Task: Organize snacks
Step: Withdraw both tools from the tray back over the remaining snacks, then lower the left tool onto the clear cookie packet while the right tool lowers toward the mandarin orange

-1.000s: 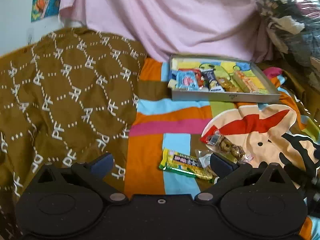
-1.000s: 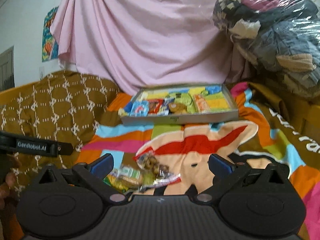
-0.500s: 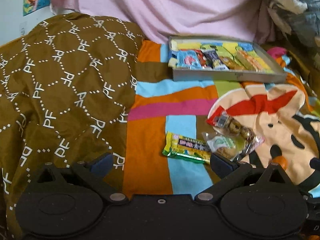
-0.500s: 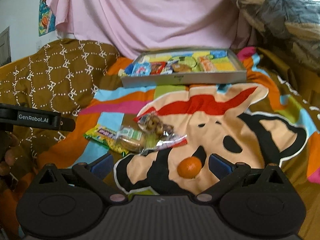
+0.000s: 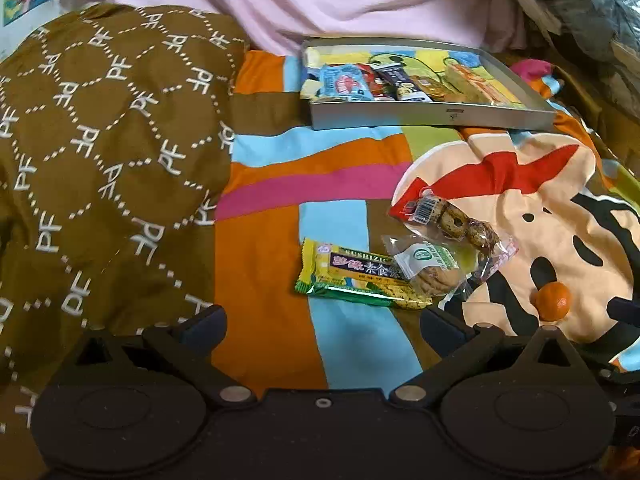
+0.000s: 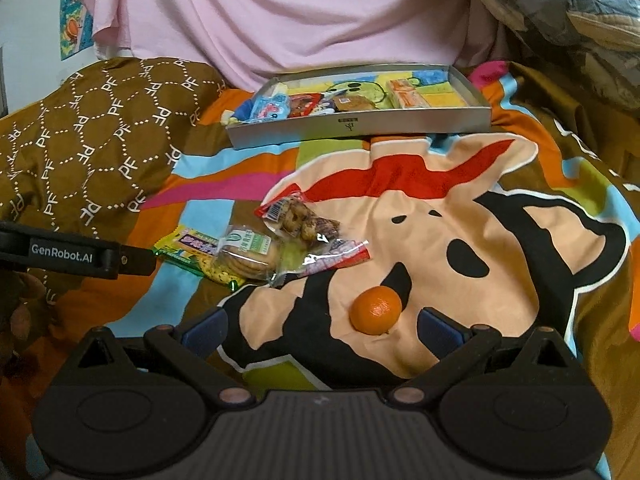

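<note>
Right gripper (image 6: 320, 326) spread wide around mandarin (image 6: 376, 310) near its right pad for pickup toward tray (image 6: 360, 126) ahead; left gripper (image 5: 322, 322) spread, empty

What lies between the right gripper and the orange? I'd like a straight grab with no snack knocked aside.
Nothing visible does. The orange sits alone on the blanket, just ahead of the open right gripper and nearer its right finger. The snack packets lie farther off to the left, apart from it.

A bright cartoon-print bedspread (image 6: 460, 216) is spread below a pink draped sheet (image 6: 280, 12); a brown patterned quilt (image 5: 100, 152) is bunched at left
</note>
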The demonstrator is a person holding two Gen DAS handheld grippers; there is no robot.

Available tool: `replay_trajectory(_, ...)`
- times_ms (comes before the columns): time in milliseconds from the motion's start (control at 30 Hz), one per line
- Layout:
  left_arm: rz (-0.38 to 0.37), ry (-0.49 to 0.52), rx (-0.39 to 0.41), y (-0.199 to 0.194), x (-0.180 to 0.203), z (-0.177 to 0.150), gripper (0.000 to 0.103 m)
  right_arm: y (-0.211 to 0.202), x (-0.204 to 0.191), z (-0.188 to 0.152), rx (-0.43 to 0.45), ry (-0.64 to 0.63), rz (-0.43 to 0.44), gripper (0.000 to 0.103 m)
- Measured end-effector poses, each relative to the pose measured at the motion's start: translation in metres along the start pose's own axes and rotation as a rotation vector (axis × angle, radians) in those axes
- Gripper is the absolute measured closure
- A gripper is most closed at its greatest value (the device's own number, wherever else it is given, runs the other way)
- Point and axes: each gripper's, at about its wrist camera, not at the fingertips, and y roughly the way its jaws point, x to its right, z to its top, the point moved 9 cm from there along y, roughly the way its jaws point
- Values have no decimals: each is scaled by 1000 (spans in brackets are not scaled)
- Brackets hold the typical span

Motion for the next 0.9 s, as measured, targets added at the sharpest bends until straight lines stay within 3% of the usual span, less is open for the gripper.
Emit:
replay_trajectory(267, -90, 128, 61, 20, 21, 22, 1, 11, 7, 0, -28, 20, 56, 0)
replay_trajectory(567, -250, 304, 158, 42, 52, 41, 1, 26, 22, 3, -22, -11, 17, 0)
replay_trajectory(700, -366, 372, 112, 55, 63, 37, 1, 31, 26, 0, -39, -12, 17, 0)
replay_trajectory(900, -457, 447, 36, 78, 70, 27, 1, 37, 27, 0, -53, 0, 41, 0)
